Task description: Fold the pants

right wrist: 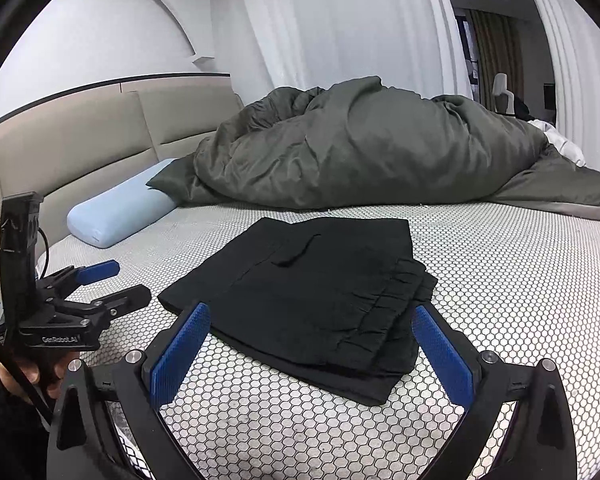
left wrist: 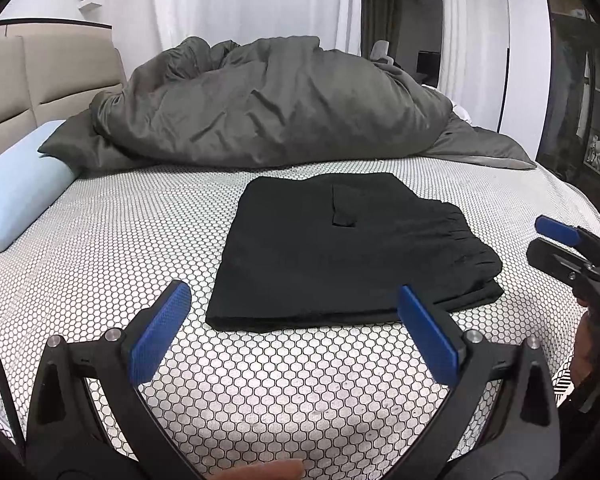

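Bedroom with white curtains (left wrist: 236, 4) behind and a beige padded headboard (left wrist: 40, 80) at the left. Across the middle, a bed (left wrist: 112, 240) under a sheet of small black-and-white hexagons. At its far side, heaped high, a rumpled dark grey duvet (left wrist: 268, 108); beside the heap, against the headboard, a pale blue bolster pillow (left wrist: 16, 196).

On the sheet, near the middle, black pants (left wrist: 340, 248), folded into a flat squarish stack, gathered waistband on top toward the right edge, a short dark strap lying across the upper layer.

Just short of the stack's near edge, left gripper (left wrist: 296, 336), blue-padded fingers spread wide, gripping nothing, hovering above bare sheet with the stack's near-left corner ahead between the fingertips. Seen from the right wrist, well off to the left of the pants, clear of the cloth.

At the stack's near-right corner, right gripper (right wrist: 312, 348), fingers likewise spread wide and holding nothing, waistband end lying ahead between them, pads not touching the cloth. Seen from the left wrist, out at the right edge (left wrist: 556, 240), apart from the pants.
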The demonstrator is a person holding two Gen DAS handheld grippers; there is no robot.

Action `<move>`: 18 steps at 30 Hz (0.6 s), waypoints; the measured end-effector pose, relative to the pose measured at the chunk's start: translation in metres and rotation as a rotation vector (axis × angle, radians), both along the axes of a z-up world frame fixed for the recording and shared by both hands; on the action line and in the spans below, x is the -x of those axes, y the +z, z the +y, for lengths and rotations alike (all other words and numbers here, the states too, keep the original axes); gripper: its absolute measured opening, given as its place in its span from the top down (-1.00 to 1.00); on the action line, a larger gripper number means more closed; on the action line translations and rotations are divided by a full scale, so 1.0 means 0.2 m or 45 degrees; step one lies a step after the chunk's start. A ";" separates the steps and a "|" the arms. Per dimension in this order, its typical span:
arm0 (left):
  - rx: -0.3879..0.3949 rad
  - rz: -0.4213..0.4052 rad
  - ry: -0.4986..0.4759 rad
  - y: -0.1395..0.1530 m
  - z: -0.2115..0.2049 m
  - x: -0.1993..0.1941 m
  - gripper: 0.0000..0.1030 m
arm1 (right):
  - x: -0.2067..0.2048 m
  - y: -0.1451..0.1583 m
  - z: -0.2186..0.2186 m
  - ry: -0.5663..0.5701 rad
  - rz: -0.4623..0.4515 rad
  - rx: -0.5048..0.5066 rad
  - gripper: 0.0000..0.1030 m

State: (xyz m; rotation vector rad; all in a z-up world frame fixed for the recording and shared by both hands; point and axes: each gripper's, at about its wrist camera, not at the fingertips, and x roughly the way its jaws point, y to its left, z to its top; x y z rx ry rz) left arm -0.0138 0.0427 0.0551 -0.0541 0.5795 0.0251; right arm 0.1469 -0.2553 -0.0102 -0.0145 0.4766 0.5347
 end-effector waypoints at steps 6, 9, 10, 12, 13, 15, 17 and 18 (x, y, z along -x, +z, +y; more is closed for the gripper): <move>-0.007 -0.001 -0.003 -0.01 0.00 -0.01 -0.99 | 0.02 0.00 0.00 0.005 -0.014 0.006 -0.99; -0.004 0.003 0.002 -0.01 0.01 -0.01 -0.99 | 0.02 0.01 0.00 0.008 -0.021 0.012 -0.99; -0.004 0.005 0.002 -0.01 0.01 -0.02 -0.99 | 0.02 0.01 0.01 0.008 -0.023 0.015 -0.99; -0.005 0.007 0.000 -0.01 0.01 -0.02 -0.99 | 0.02 0.00 0.01 0.013 -0.022 0.017 -0.99; -0.006 0.007 -0.001 -0.01 0.01 -0.02 -0.99 | 0.03 0.01 0.01 0.013 -0.023 0.018 -0.99; -0.009 0.005 -0.003 -0.01 0.01 -0.02 -0.99 | 0.03 0.01 0.01 0.010 -0.029 0.020 -0.99; -0.012 0.004 -0.005 -0.01 0.01 -0.02 -0.99 | 0.03 0.00 0.01 0.008 -0.027 0.024 -0.99; -0.013 0.005 -0.005 -0.01 0.01 -0.02 -0.99 | 0.02 0.00 0.01 0.011 -0.025 0.026 -0.99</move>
